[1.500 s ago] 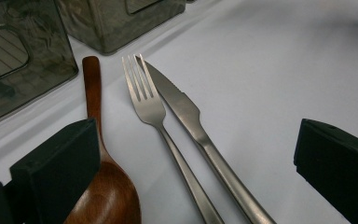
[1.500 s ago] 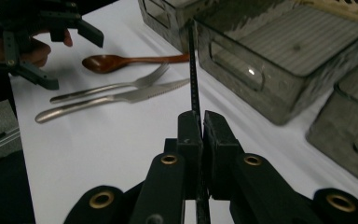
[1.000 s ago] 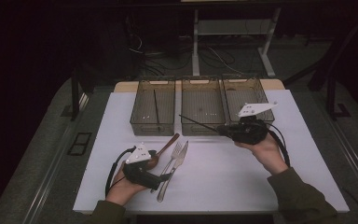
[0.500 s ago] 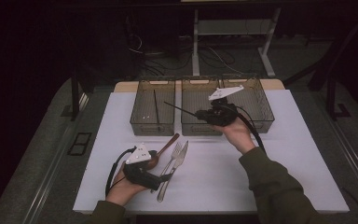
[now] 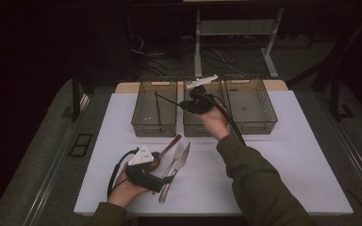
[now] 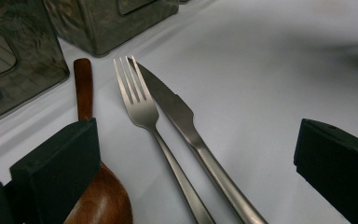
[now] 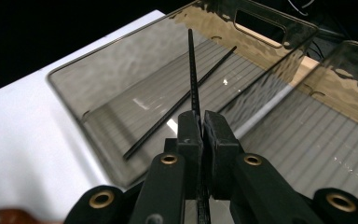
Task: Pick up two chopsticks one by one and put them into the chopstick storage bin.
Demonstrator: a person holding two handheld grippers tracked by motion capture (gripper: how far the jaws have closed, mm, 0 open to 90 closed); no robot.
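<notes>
My right gripper (image 5: 183, 104) (image 7: 201, 123) is shut on a thin black chopstick (image 5: 168, 98) (image 7: 192, 70). It holds the stick above the bins, and the stick's tip reaches out over the left clear bin (image 5: 141, 123) (image 7: 98, 79). A second black chopstick (image 5: 159, 111) (image 7: 177, 105) lies on that bin's floor. Near the table's front, my left gripper (image 5: 167, 179) (image 6: 196, 144) rests open. A steel fork (image 5: 173, 157) (image 6: 142, 107) and knife (image 5: 181, 161) (image 6: 177, 109) lie between its jaws, untouched. A wooden spoon (image 5: 169, 143) (image 6: 84, 81) lies beside the left jaw.
Three clear bins stand in a row at the back of the white table (image 5: 292, 155): the left one, a middle bin (image 5: 195, 127) under my right hand, and a right bin (image 5: 252, 106). Cables trail from both grippers.
My right hand has carried the chopstick leftward, from in front of the right bin to over the middle and left bins. The left gripper has stayed still.
</notes>
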